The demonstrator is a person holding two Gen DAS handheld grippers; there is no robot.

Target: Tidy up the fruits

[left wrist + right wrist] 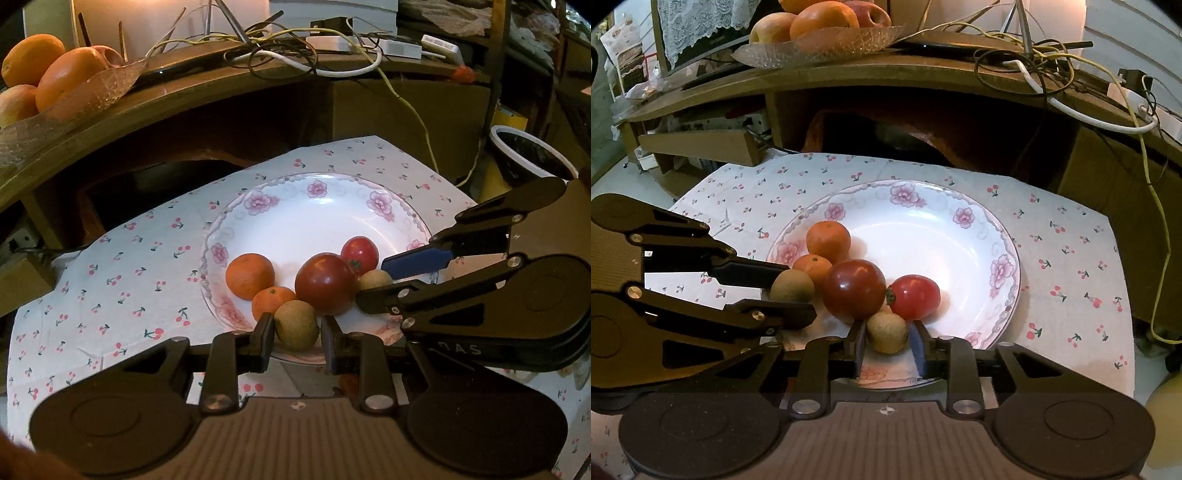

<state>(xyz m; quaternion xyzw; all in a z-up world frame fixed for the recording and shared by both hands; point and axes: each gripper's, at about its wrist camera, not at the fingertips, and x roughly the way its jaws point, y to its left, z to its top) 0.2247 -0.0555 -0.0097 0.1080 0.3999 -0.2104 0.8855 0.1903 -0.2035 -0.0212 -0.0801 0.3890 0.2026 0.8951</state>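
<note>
A white plate with pink flowers (325, 214) (945, 236) holds two small oranges (250, 275) (828, 240), a dark red tomato (325, 282) (854, 288), a brighter red tomato (360, 254) (914, 297) and two brownish-green round fruits. My left gripper (297, 332) has its jaws around one brownish fruit (296, 325) (792, 286) at the plate's near rim, seemingly touching it. My right gripper (888, 341) likewise brackets the other brownish fruit (887, 333) (375, 279). Both fruits rest on the plate.
The plate lies on a cherry-print cloth (122, 280) (1071, 258). A wooden shelf (207, 85) behind carries a glass dish of oranges and apples (55, 74) (820, 26) and tangled cables (295, 48). A white-rimmed pot (528, 155) stands at the right.
</note>
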